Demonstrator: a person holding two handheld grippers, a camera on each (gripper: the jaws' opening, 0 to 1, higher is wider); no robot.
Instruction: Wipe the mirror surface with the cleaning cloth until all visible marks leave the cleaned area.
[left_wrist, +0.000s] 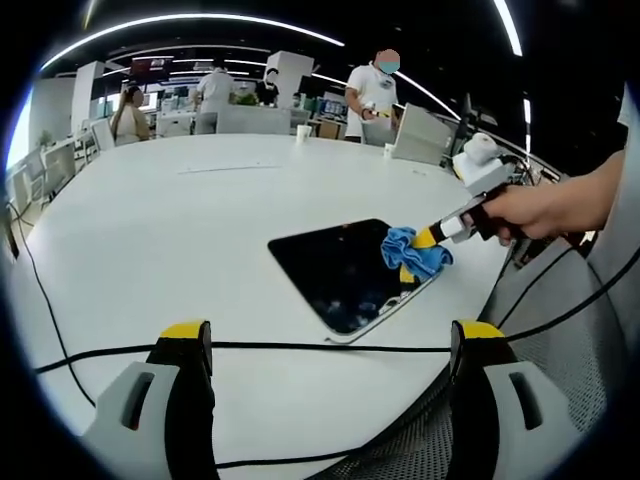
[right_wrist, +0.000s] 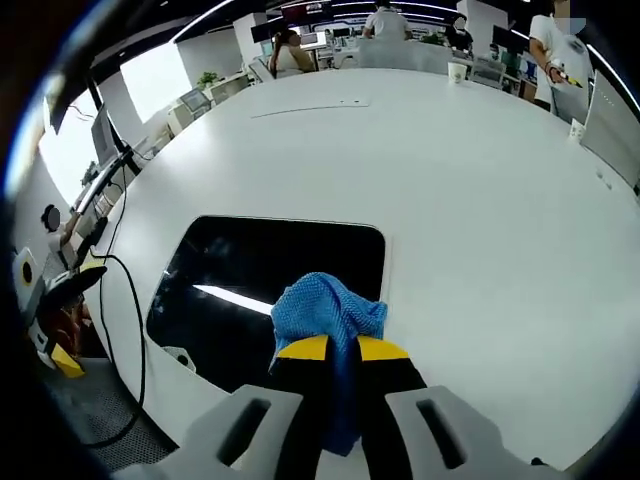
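Mirror (right_wrist: 275, 270) wiping underway: right hand-held gripper (right_wrist: 342, 350) clenched on blue cloth (right_wrist: 330, 308), pressing mirror edge. Left hand-held gripper (left_wrist: 330, 340) released, hovering over bench (left_wrist: 180, 230). Next: sweep cloth forward across glass.

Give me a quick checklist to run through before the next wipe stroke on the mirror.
1. Cloth gripped: ok. The right gripper is shut on the blue cloth.
2. Cloth on glass: ok. It rests on the mirror, near one edge.
3. Left gripper out of the way: ok. It is open, held back from the mirror.
4. Black cable off the mirror: ok, it lies on the white table.
5. Marks remaining: cannot tell, reflections hide the surface.
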